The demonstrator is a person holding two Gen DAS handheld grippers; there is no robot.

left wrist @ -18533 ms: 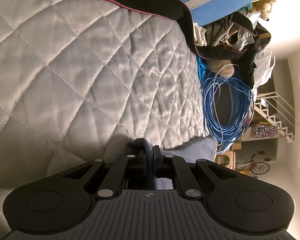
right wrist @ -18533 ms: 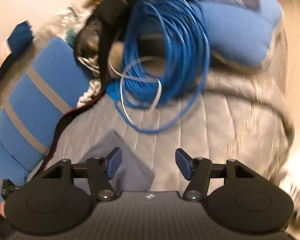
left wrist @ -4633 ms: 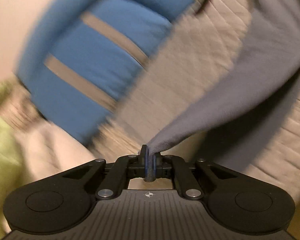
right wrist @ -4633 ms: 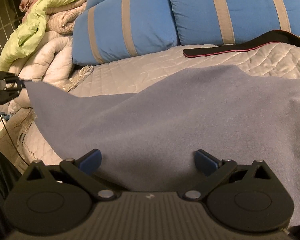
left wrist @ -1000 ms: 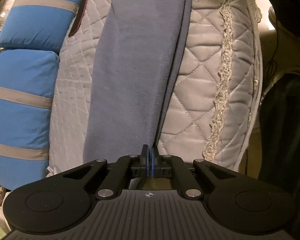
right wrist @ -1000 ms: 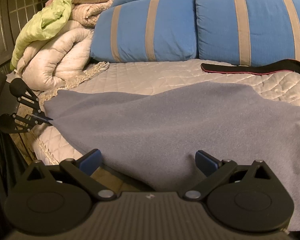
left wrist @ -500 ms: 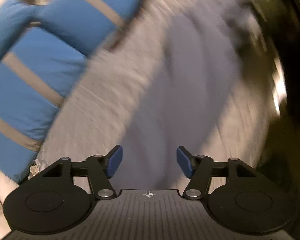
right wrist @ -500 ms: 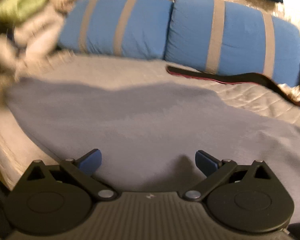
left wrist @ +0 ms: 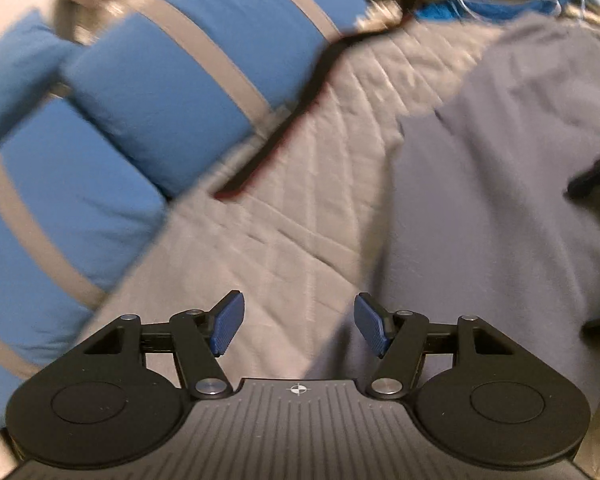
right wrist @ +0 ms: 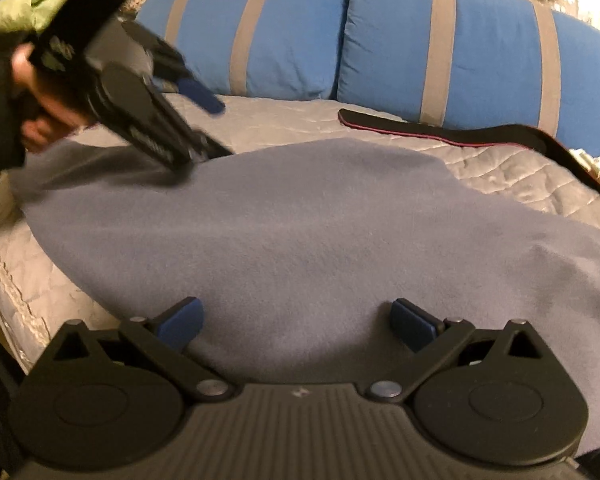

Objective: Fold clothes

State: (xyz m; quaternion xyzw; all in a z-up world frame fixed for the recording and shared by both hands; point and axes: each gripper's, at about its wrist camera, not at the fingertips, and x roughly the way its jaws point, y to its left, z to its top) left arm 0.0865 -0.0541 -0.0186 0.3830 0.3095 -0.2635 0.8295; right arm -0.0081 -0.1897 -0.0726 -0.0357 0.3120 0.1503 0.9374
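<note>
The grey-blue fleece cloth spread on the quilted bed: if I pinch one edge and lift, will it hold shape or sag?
The grey-blue fleece cloth lies flat, following the quilted bed, so it will probably sag from the pinch. It looks thin, so likely light. Its matte nap suggests the open right gripper should hold it without much slipping.

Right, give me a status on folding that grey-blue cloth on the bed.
Done: the grey-blue cloth lies spread flat over the quilted bedspread, in front of the striped blue pillows. In hand: nothing. The left gripper is open above the bedspread, and the right gripper is open over the cloth's near edge. Left: every fold, as no fold shows yet.
</note>
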